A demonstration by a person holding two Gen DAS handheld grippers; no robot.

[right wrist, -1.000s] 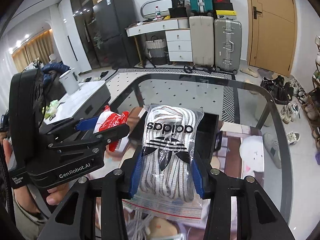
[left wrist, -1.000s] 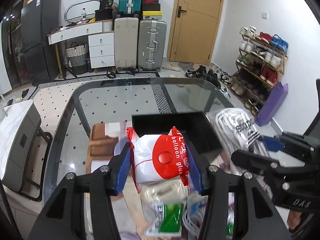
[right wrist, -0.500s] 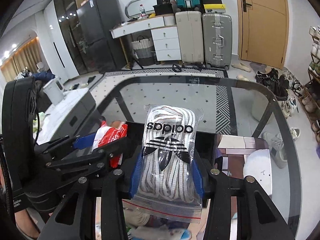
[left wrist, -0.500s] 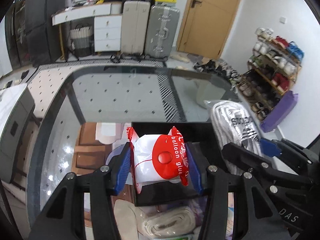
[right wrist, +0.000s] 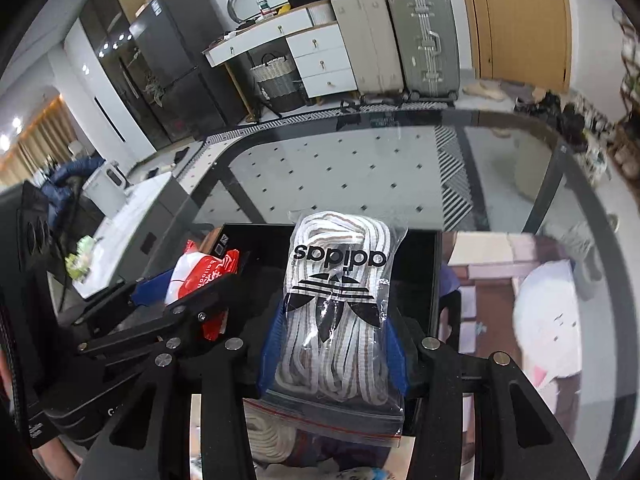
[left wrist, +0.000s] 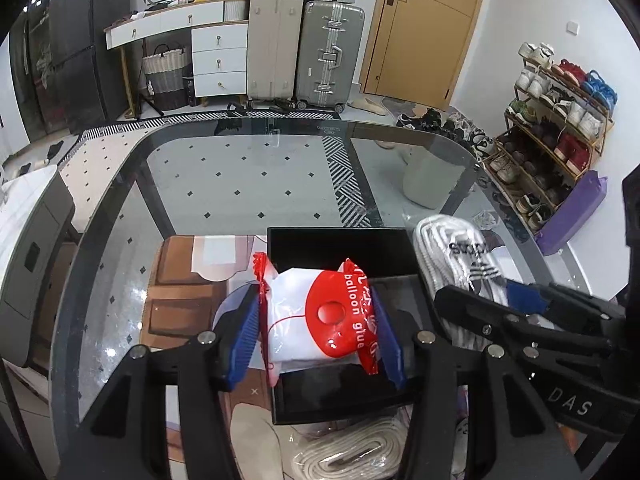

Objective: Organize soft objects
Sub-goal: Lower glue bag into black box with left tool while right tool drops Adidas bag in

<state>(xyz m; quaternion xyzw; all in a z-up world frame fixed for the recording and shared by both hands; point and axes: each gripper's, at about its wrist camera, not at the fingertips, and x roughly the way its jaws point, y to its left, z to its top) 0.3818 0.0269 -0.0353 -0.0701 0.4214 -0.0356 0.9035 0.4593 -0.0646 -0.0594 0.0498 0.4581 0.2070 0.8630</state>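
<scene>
The left gripper [left wrist: 316, 332] is clenched on a red-and-white glue packet [left wrist: 320, 320], its blue pads [left wrist: 244, 340] pressing the packet's two sides. The packet hangs over the black box [left wrist: 340, 252], an open tray that sits on the glass table [left wrist: 248, 184] and fills the middle of the left wrist view; the box's far wall runs behind the packet at 12 o'clock. At 3 o'clock of the packet in that view, the right gripper [right wrist: 332, 348] comes in from the edge, carrying a clear laces bag [right wrist: 340, 300] printed with a black trefoil logo. In the right wrist view the bag stands upright between the blue pads [right wrist: 272, 352], which touch both its flanks; the jaws have just been opening a little, yet the bag is grasped between them, its upper half lying over the box's far half. At 9 o'clock of the bag there, the left gripper and its packet show over the box's left side. Below the box, at 6 o'clock in the left wrist view, lies a coil of pale cord [left wrist: 352, 456]. Beyond the table, at 12 o'clock, two suitcases [left wrist: 304, 48] stand by a wooden door [left wrist: 424, 28], and a shoe rack [left wrist: 556, 120] sits at 2 o'clock.
</scene>
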